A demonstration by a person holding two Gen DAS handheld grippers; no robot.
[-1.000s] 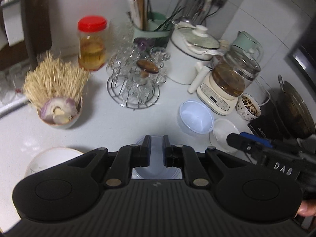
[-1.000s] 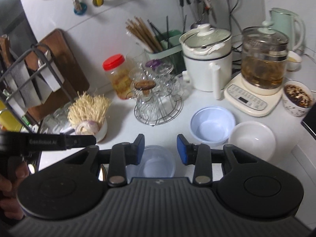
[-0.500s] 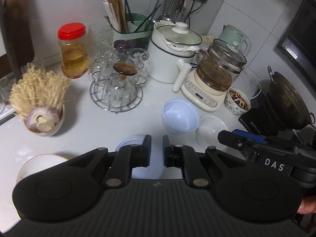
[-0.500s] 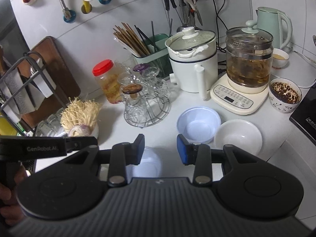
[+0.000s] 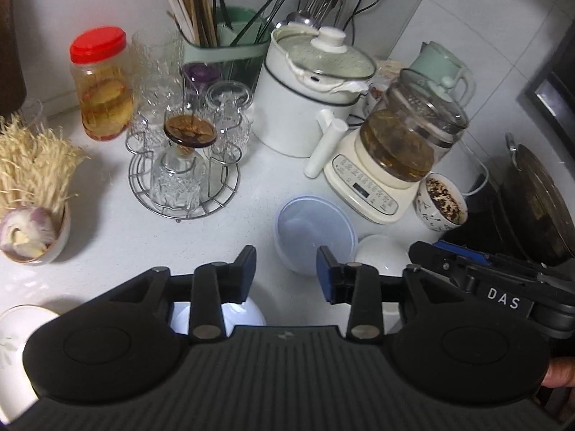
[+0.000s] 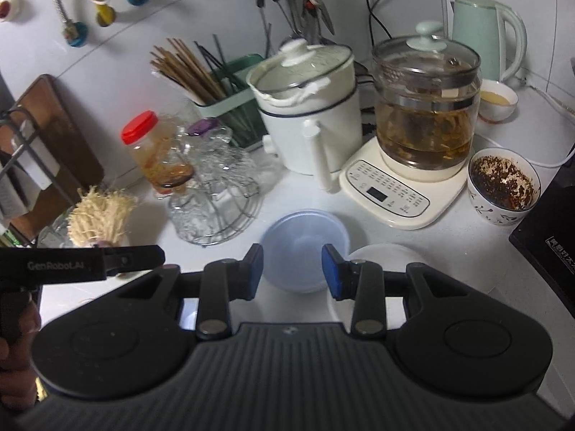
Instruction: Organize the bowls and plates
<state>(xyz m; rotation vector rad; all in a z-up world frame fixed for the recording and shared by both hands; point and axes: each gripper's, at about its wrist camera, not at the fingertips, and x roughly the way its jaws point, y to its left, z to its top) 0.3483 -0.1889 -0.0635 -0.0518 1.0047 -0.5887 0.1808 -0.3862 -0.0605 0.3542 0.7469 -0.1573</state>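
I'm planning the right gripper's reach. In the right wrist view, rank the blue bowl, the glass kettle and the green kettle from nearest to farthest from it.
From the right gripper:
1. Blue bowl, just ahead of the fingertips.
2. Glass kettle, farther back, right.
3. Green kettle, by the wall, far right.

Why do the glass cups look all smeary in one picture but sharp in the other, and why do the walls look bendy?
In the right wrist view the glasses on the wire rack smear from motion blur. In the left wrist view the same rack looks crisp. In both views the fisheye lens bows the wall tiles. In the left wrist view a bright glare spot sits on the bowl under the left gripper.
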